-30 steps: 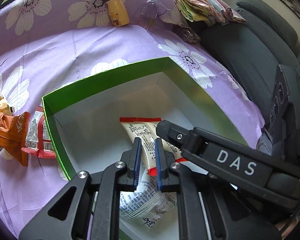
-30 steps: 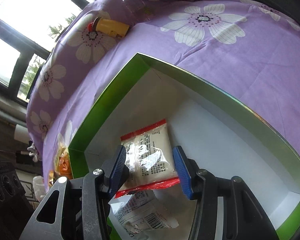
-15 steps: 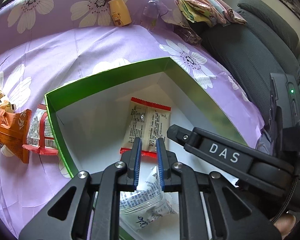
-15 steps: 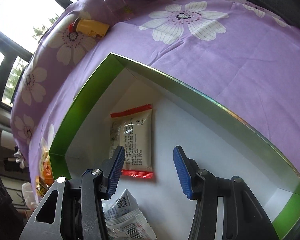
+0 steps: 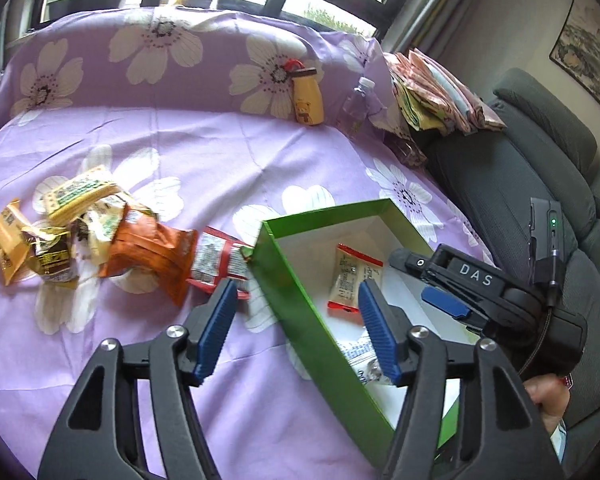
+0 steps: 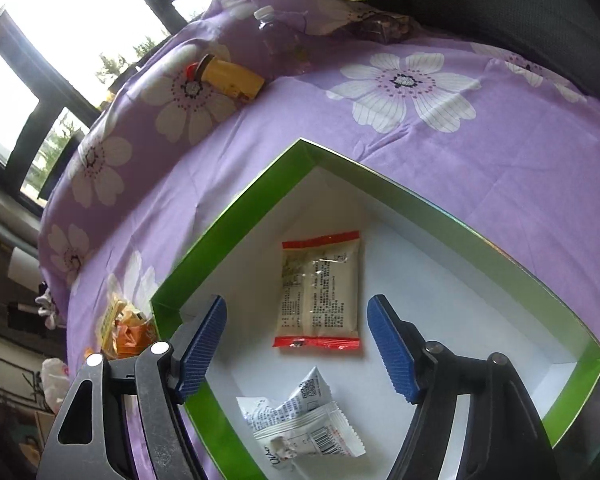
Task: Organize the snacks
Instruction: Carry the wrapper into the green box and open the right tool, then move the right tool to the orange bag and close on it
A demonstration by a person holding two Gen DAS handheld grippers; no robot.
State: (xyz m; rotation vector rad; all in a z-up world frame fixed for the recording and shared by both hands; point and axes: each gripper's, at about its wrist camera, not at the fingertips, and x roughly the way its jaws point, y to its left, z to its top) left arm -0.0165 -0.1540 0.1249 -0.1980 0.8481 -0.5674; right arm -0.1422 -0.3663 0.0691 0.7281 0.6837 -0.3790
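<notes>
both grippers gape empty: right gripper (image 6: 296, 344) over the red-edged packet (image 6: 320, 288) in the green box (image 6: 228, 236); left gripper (image 5: 296, 320) probably fetches next from the snack pile (image 5: 100, 232) beside the box's left wall

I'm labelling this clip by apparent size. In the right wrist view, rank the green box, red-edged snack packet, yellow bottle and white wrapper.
1. green box
2. red-edged snack packet
3. white wrapper, close to the packet and nearer the camera, so unsure
4. yellow bottle, farthest away
</notes>
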